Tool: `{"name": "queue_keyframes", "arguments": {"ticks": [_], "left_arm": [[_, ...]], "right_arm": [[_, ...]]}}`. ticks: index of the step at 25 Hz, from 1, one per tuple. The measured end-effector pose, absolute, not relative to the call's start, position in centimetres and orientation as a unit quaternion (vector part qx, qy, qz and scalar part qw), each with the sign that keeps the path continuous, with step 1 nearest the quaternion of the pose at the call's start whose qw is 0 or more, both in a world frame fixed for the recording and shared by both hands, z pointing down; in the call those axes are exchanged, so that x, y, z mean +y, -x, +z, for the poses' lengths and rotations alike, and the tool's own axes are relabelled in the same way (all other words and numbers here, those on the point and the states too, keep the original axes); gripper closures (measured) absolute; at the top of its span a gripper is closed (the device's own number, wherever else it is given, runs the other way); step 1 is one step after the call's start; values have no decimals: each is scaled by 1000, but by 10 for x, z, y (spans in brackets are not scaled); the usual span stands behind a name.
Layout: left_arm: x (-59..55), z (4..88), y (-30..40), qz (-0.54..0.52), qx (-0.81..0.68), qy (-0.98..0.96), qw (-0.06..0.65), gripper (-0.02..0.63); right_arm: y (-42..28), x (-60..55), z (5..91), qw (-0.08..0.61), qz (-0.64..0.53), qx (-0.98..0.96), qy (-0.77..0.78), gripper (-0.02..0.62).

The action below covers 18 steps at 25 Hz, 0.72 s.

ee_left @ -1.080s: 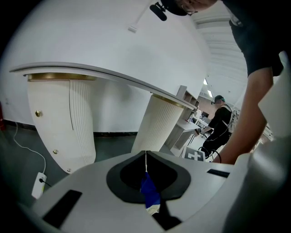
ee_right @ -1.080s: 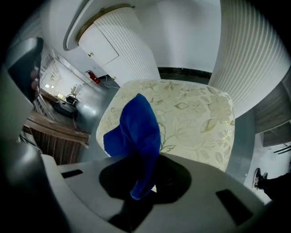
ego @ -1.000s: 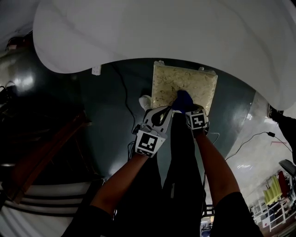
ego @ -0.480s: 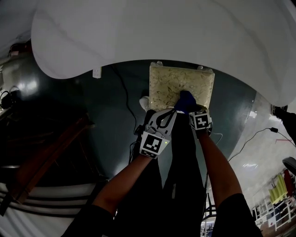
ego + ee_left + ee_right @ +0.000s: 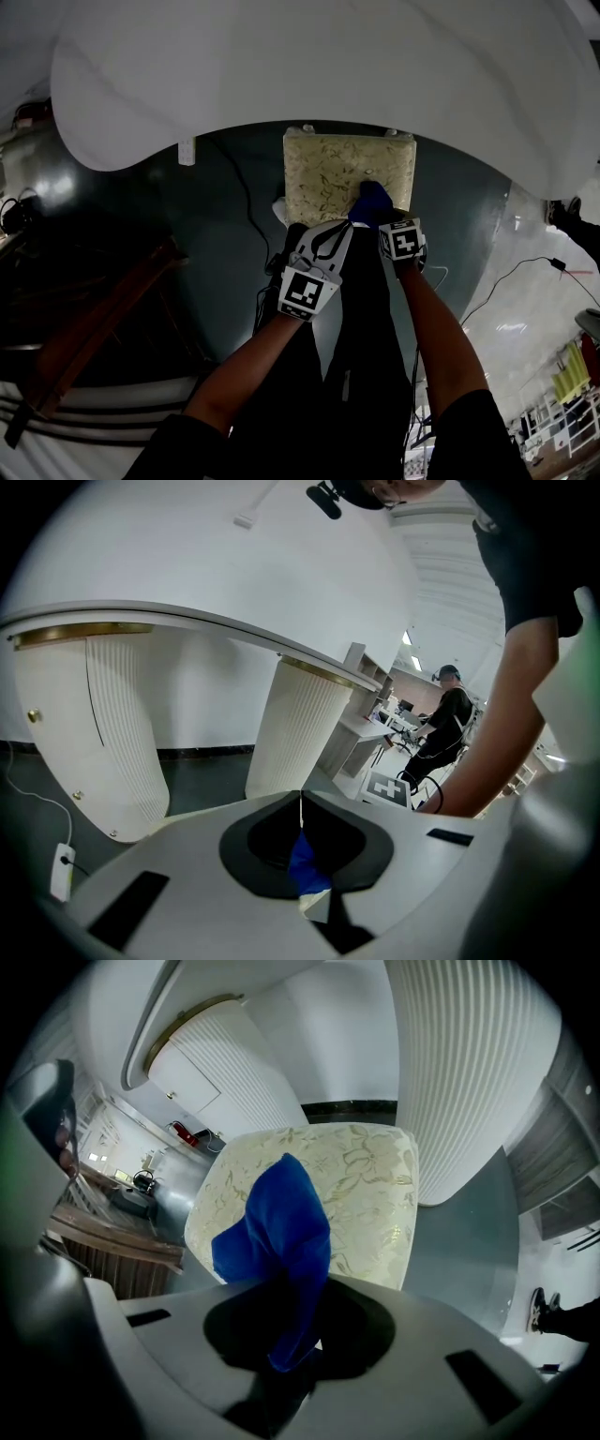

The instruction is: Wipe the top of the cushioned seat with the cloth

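The cushioned seat (image 5: 328, 173) is a pale square pad with a leafy pattern, standing on the dark floor under a big white table. A blue cloth (image 5: 372, 202) lies bunched on the seat's near right part, and my right gripper (image 5: 389, 223) is shut on it. In the right gripper view the cloth (image 5: 277, 1232) rises out of the right gripper (image 5: 300, 1335) in front of the seat (image 5: 366, 1194). My left gripper (image 5: 349, 227) hovers just left of the cloth at the seat's near edge. In its own view the left gripper (image 5: 302, 855) is shut, with a sliver of blue in the gap.
A white table top (image 5: 328, 66) overhangs the seat's far side, carried on ribbed white pedestals (image 5: 469, 1072). A black cable (image 5: 246, 187) and a white plug (image 5: 185, 150) lie on the floor at left. Wooden furniture (image 5: 103, 309) stands further left. A person (image 5: 445, 724) stands far off.
The cloth and my right gripper have slid rightward across the seat's near part, from about the middle to right of middle. The left gripper has stayed alongside.
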<state>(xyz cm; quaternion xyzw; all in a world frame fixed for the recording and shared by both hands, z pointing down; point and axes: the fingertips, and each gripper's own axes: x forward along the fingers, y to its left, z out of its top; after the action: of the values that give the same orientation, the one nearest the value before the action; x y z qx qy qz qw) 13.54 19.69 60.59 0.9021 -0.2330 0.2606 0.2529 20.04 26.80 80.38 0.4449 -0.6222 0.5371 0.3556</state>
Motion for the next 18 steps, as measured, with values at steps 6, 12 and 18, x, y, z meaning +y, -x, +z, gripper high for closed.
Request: {"name": "queue_keyframes", "arguments": {"ticks": [6, 12, 18], "left_arm": [[203, 603, -153, 283, -208, -905, 240, 589], [209, 606, -164, 304, -186, -905, 233, 589], [210, 604, -183, 291, -175, -911, 235, 589]], "right_arm": [[-215, 275, 801, 353, 540, -617, -451, 522], [-229, 284, 801, 357, 543, -611, -452, 522], [-246, 289, 800, 357, 535, -614, -458, 522]]}}
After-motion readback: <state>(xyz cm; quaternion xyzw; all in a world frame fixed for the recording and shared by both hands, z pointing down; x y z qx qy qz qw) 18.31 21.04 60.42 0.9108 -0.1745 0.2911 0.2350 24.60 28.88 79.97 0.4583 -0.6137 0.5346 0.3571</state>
